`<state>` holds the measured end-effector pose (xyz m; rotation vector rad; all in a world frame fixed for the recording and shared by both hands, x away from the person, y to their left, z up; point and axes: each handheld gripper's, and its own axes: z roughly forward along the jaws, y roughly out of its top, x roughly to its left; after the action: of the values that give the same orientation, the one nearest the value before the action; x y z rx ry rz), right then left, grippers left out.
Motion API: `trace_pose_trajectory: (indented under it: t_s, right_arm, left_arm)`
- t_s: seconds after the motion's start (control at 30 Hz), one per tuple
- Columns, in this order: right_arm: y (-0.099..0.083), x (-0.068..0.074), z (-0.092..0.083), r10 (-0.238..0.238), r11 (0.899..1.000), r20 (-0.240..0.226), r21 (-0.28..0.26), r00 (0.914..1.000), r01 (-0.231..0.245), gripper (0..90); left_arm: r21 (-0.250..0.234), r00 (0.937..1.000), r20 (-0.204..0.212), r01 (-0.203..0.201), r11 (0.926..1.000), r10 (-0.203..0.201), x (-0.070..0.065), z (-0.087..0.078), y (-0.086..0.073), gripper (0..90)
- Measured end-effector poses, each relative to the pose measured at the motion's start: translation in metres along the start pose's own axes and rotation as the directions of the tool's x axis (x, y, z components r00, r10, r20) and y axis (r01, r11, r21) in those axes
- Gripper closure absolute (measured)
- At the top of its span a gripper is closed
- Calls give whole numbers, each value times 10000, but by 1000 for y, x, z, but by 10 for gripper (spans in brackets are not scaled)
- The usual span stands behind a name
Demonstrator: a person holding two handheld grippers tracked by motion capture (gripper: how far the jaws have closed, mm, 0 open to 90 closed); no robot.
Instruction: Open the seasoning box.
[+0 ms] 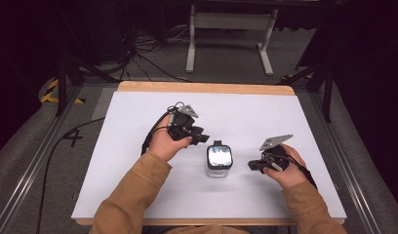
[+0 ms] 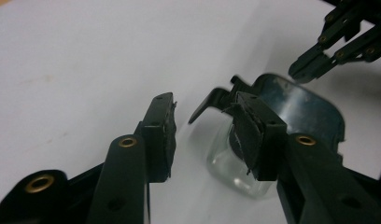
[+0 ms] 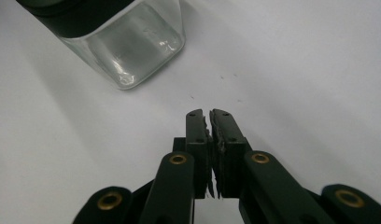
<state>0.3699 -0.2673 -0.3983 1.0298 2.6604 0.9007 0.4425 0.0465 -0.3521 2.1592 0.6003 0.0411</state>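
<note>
A small clear square jar (image 1: 219,168) with a black-framed lid (image 1: 219,156) stands near the middle of the white table. My left gripper (image 1: 205,138) is open just to the jar's upper left, apart from it. In the left gripper view my left gripper (image 2: 202,100) has nothing between its jaws; the jar (image 2: 230,172) and its lid (image 2: 300,109) lie just beyond the right jaw. My right gripper (image 1: 250,165) is shut and empty to the right of the jar. In the right gripper view my right gripper (image 3: 210,114) points past the jar (image 3: 132,46).
The white table top (image 1: 138,185) has a wooden far edge (image 1: 207,87). Beyond it on the grey floor stand the legs of a white frame (image 1: 228,39) and loose black cables (image 1: 148,53). The right gripper (image 2: 319,58) also appears at the top right of the left gripper view.
</note>
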Motion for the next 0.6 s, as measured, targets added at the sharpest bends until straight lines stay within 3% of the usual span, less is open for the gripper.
trace_pose_trajectory:
  t_s: [0.07,0.2,0.27,0.47,0.6]
  right_arm:
    - [-3,0,-1,48,10000,52,-14,10000,-48,865]
    - [-7,0,-4,103,9999,138,-70,9999,-102,865]
    - [-8,0,-5,208,9997,135,-119,9997,-206,864]
    - [-10,0,-5,228,9997,129,-80,9997,-227,861]
    - [-12,0,-6,246,9996,147,-106,9996,-245,861]
  left_arm:
    - [-54,9996,164,-211,9998,212,-1,3,3,598]
    - [-234,9981,594,-135,9996,149,-2,13,6,640]
    - [-312,9984,542,-126,9994,143,-1,19,6,667]
    - [-267,9961,816,352,9990,-329,4,30,5,784]
    - [-226,9951,924,368,9991,-345,2,34,5,832]
